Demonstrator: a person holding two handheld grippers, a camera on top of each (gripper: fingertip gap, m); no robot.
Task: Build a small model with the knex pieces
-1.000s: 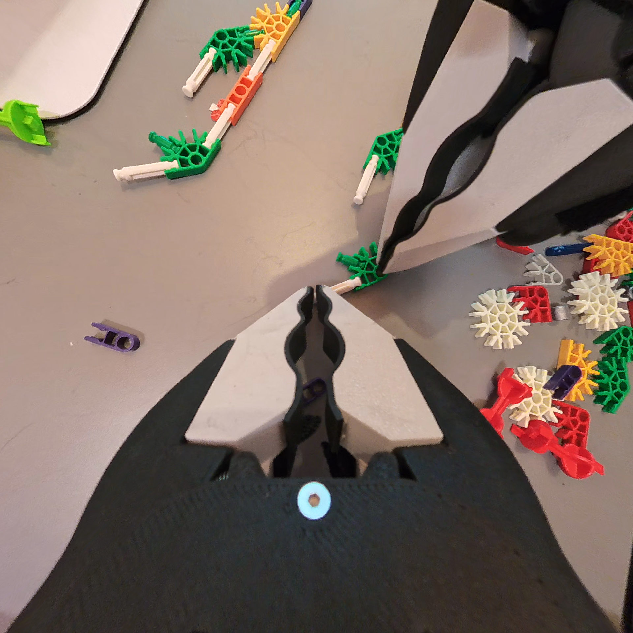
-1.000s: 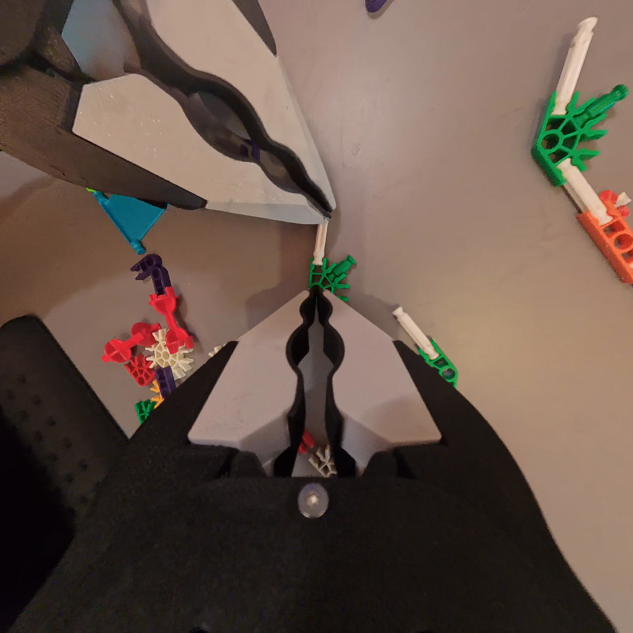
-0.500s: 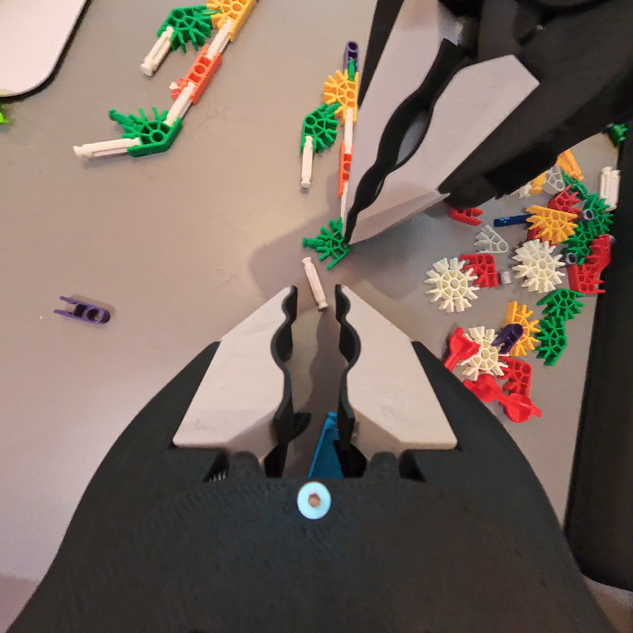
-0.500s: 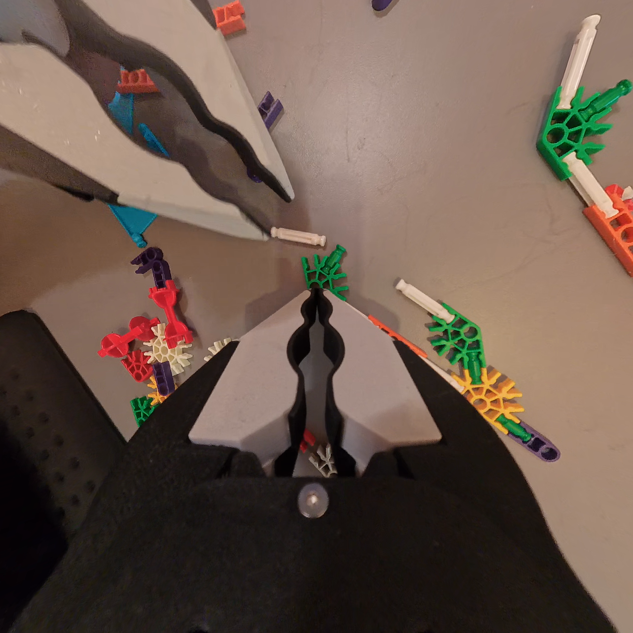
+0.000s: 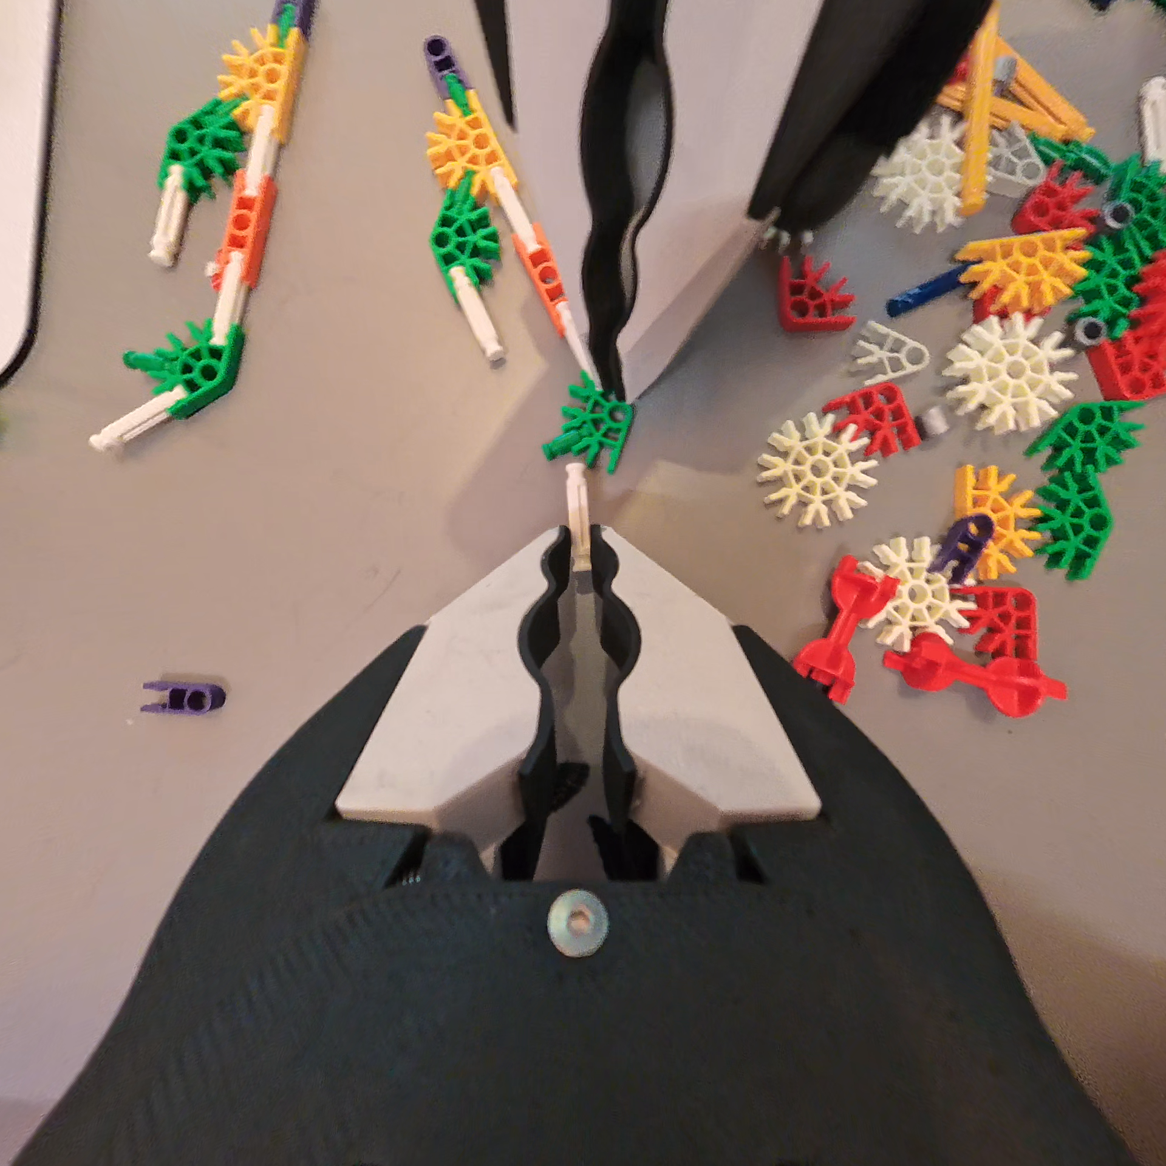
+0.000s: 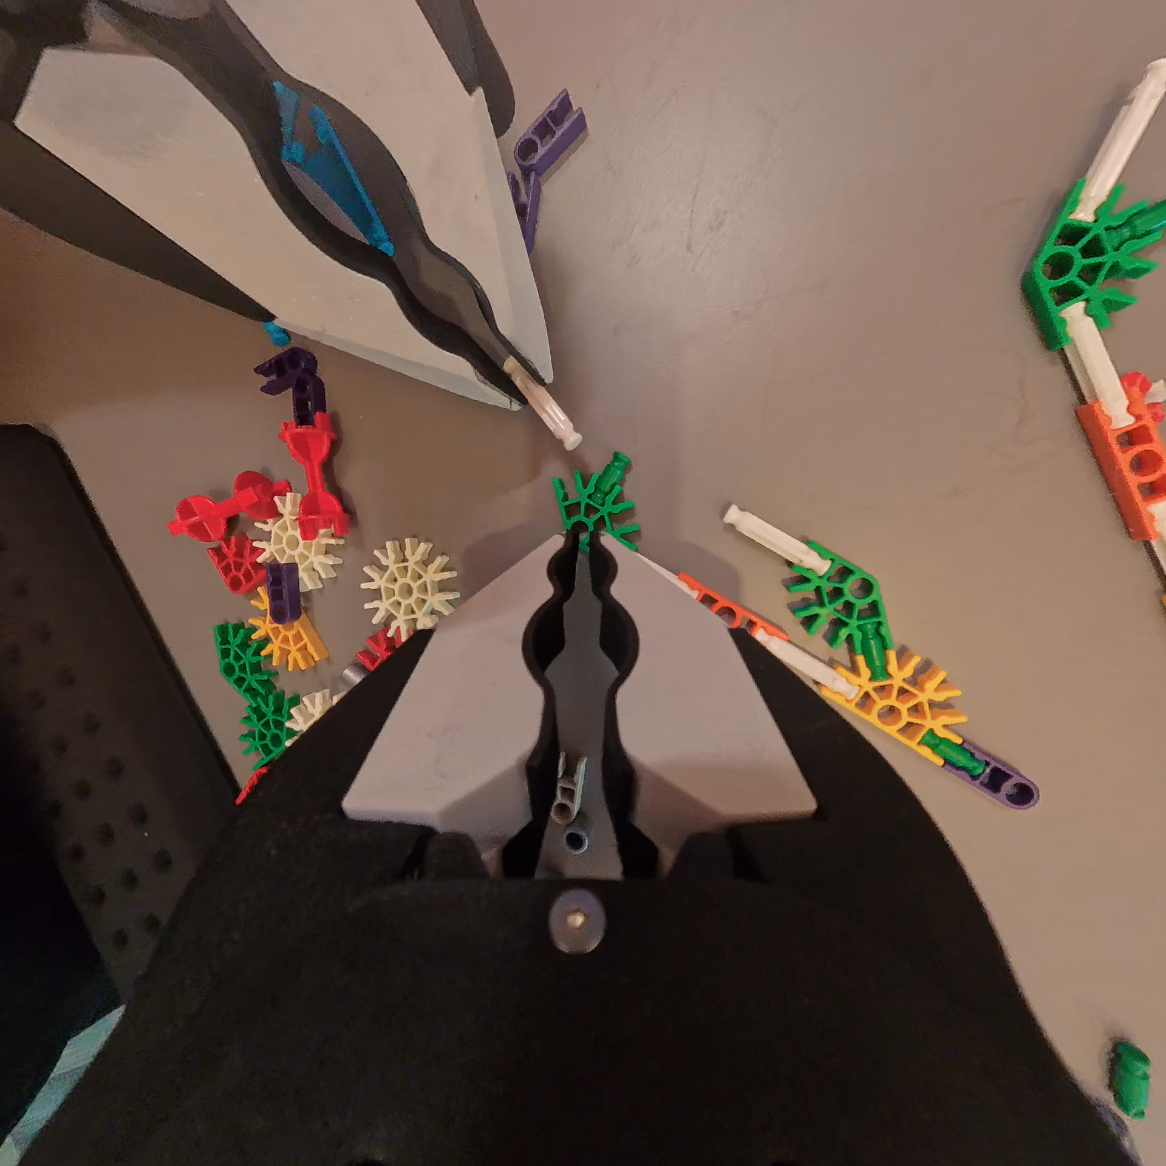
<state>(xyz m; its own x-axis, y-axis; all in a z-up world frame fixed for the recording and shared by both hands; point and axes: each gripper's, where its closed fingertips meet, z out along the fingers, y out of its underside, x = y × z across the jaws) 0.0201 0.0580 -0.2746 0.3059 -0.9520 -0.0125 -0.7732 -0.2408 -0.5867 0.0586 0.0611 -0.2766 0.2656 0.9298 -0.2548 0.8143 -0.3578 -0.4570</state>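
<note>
My left gripper [image 5: 581,536] is clamped on a short white rod [image 5: 577,505], its free end just short of a green fan connector [image 5: 596,423]. My right gripper [image 6: 579,541] pinches that connector's corner. Bare grey table [image 5: 353,517] lies to the left; a loose-piece pile [image 5: 984,441] crowds the right, an assembled chain [image 5: 498,208] beyond.

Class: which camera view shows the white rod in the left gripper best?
The right wrist view: the white rod shows side-on, its free end poking past the left gripper. The left wrist view shows the rod lengthwise, its rear part hidden between the fingertips.
</note>
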